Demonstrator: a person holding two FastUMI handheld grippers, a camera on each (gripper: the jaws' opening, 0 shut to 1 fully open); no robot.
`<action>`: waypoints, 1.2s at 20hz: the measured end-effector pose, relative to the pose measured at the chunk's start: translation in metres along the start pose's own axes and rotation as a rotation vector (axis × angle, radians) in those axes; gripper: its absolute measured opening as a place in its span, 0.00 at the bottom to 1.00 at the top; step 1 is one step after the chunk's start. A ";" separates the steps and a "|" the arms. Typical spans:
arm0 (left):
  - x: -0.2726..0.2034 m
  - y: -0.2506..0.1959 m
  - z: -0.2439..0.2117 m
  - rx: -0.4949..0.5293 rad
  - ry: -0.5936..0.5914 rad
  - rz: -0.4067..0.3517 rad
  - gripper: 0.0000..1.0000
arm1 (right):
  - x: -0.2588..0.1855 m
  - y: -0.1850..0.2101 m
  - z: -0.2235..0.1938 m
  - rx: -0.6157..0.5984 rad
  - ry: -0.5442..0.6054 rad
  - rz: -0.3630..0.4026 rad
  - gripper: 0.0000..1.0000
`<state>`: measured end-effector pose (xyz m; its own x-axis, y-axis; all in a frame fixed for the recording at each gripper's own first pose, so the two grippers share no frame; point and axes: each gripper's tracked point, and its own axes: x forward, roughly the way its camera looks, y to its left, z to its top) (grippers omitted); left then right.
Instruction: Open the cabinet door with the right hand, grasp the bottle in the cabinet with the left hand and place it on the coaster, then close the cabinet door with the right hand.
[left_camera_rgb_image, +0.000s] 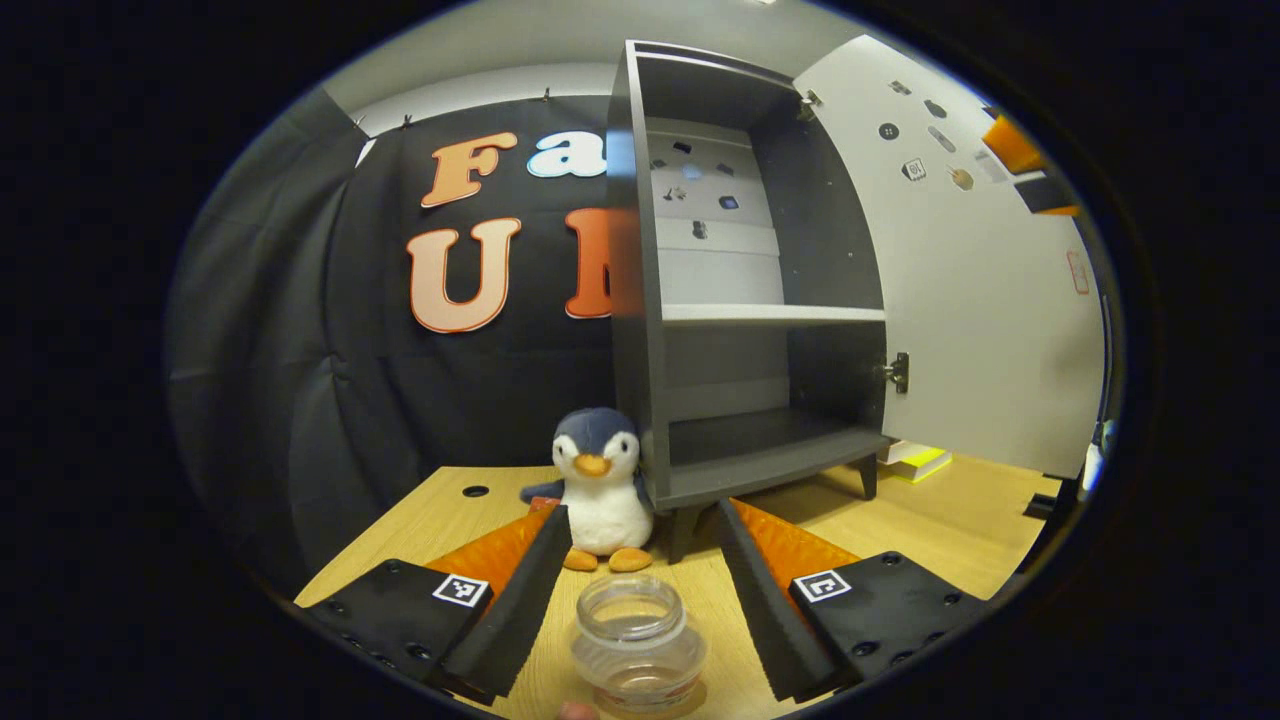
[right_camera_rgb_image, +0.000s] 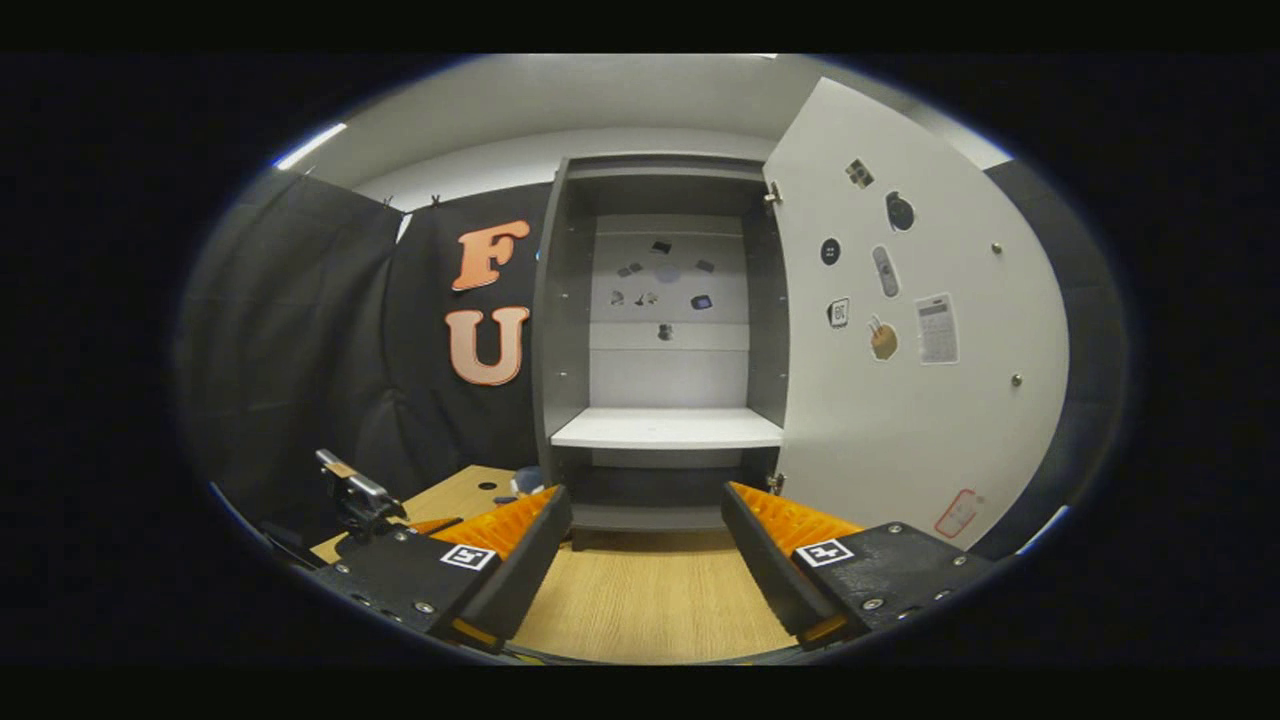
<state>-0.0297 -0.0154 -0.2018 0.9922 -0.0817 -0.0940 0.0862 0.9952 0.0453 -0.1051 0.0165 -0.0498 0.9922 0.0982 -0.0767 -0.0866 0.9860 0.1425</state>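
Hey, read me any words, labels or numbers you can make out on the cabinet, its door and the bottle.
door stickers: too small and blurred to read.
back panel stickers inside the cabinet: too small to read.
bottle: no readable text.

The left gripper (left_camera_rgb_image: 640, 575) has two long wedge-shaped jaws that grow narrow toward the tips. Each jaw sits on a flat black plate with small round screws near the edges and one square black-and-white marker on top. The inner faces of the mounts carry ribbed panels. The right gripper (right_camera_rgb_image: 645, 550) has the same build: black plates, silver screws, one square marker on each side.
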 end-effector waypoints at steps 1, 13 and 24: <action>-0.002 0.001 0.007 -0.003 0.000 0.007 0.95 | -0.003 -0.007 0.003 0.003 -0.008 -0.008 0.93; -0.026 -0.032 0.125 -0.009 -0.077 0.035 0.95 | -0.057 -0.093 0.027 0.038 -0.063 -0.101 0.94; -0.054 -0.064 0.168 -0.082 -0.099 0.064 0.95 | -0.113 -0.250 0.060 0.091 -0.162 -0.352 0.93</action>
<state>-0.0732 -0.0834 -0.0323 0.9998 -0.0190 0.0057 0.0192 0.9992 -0.0341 -0.1905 -0.2490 -0.0179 0.9617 -0.2734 0.0192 0.2625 0.9389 0.2226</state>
